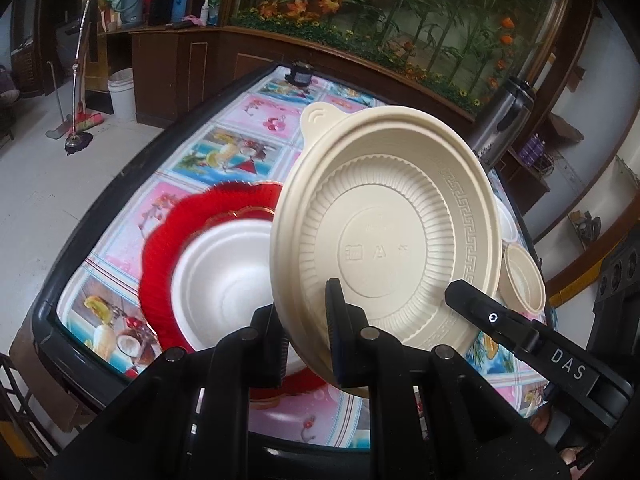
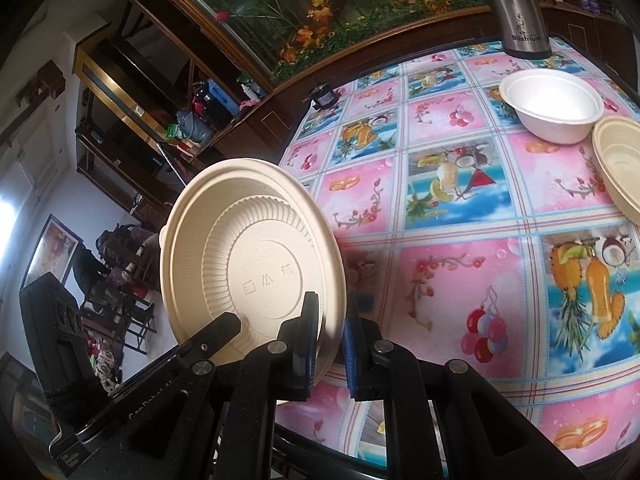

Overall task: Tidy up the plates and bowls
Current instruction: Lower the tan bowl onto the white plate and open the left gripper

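A beige plastic plate point(image 1: 384, 236) stands tilted on edge in the air, its underside facing both cameras. My left gripper point(image 1: 304, 320) is shut on its lower rim. My right gripper point(image 2: 330, 320) is shut on the rim of the same plate point(image 2: 248, 260); its finger point(image 1: 480, 312) shows in the left wrist view. Below the plate a white foam bowl point(image 1: 220, 280) sits on a red scalloped plate point(image 1: 160, 240). A second white foam bowl point(image 2: 552, 108) and a beige bowl point(image 2: 620, 164) stand on the table at the right.
The table point(image 2: 460, 280) has a colourful fruit-print cloth and a dark raised edge point(image 1: 80, 240). A steel thermos point(image 2: 520, 8) stands at the far right corner. A small dark object point(image 1: 300, 74) sits at the far edge. A wooden cabinet with plants is behind.
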{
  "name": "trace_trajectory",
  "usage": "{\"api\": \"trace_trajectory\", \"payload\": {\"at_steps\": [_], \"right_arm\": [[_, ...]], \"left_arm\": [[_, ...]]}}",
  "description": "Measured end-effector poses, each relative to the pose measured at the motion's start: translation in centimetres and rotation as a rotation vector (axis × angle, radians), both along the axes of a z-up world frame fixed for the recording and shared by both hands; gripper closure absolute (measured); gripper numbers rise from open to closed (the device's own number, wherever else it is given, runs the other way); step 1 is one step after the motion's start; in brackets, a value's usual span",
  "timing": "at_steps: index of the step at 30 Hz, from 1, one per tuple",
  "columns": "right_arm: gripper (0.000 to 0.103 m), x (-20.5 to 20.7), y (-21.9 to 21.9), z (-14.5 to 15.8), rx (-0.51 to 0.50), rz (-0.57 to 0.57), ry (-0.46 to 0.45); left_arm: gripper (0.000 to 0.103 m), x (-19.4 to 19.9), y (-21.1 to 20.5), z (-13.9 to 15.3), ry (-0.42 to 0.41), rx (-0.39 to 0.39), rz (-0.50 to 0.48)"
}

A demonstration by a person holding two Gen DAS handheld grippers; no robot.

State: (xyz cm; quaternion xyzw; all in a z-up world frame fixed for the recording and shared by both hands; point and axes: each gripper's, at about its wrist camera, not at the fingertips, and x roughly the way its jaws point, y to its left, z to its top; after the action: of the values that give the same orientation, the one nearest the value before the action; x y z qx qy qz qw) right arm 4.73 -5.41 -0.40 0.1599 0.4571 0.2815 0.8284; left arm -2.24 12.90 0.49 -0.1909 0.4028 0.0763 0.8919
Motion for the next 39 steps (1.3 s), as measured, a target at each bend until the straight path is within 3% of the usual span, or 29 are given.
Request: {"api": "trace_trajectory", "payload": {"at_steps": [6, 11, 39], "right_arm": [[0.092, 0.5, 2.7, 2.7, 0.006, 0.05, -0.059], [0.092, 0.6, 4.7, 3.8, 0.005, 0.087, -0.078], [0.092, 0.6, 7.3, -1.3, -0.053, 0.141, 0.053]], "left_arm": [[0.089, -0.4, 2.2, 2.1, -0.054, 0.012, 0.046], [0.089, -0.7, 3.4, 2.0, -0.054, 0.012, 0.077], [0.089, -1.4, 4.9, -2.4, 0.059, -0.018, 0.105]]}}
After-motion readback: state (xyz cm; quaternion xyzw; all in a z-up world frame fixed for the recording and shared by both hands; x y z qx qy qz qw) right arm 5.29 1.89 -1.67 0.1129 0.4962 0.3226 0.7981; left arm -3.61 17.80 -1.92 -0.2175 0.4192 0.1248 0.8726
